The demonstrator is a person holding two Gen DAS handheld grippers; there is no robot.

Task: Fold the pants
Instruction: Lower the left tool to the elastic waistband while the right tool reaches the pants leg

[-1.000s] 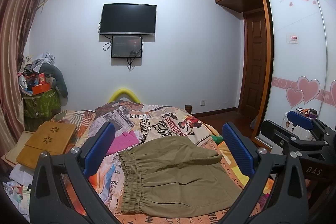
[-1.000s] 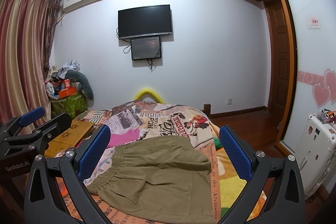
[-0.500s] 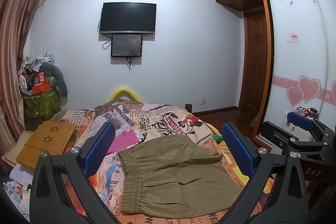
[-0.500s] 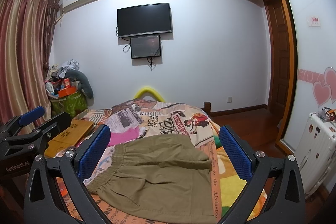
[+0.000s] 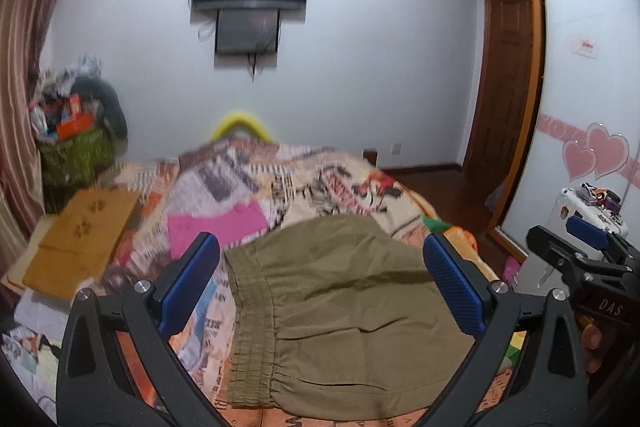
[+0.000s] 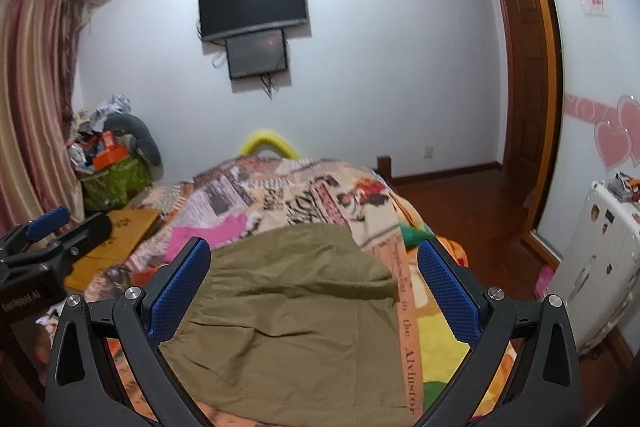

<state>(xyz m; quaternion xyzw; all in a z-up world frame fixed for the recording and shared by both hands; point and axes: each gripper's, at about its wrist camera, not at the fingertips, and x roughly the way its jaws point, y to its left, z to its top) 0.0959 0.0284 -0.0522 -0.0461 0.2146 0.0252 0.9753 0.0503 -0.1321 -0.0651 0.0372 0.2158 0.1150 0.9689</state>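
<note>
Olive-green pants [image 5: 344,311] lie folded flat on the patterned bedspread [image 5: 304,183], elastic waistband on the left. They also show in the right wrist view [image 6: 296,323]. My left gripper [image 5: 320,283] is open and empty, held above the pants with its blue pads either side. My right gripper [image 6: 312,287] is open and empty, above the pants too. The right gripper shows at the right edge of the left wrist view [image 5: 588,259]; the left gripper shows at the left edge of the right wrist view [image 6: 44,243].
A pink cloth [image 5: 216,227] lies on the bed beyond the pants. A wooden lap tray [image 5: 84,231] sits at the bed's left. A green bin with clutter [image 5: 76,147] stands by the curtain. A white suitcase [image 6: 596,255] and wardrobe door [image 5: 588,67] are at the right.
Both grippers have tilted down and moved nearer the pants, which look larger and lower in both views. The pants have not moved. Both grippers stay open.
</note>
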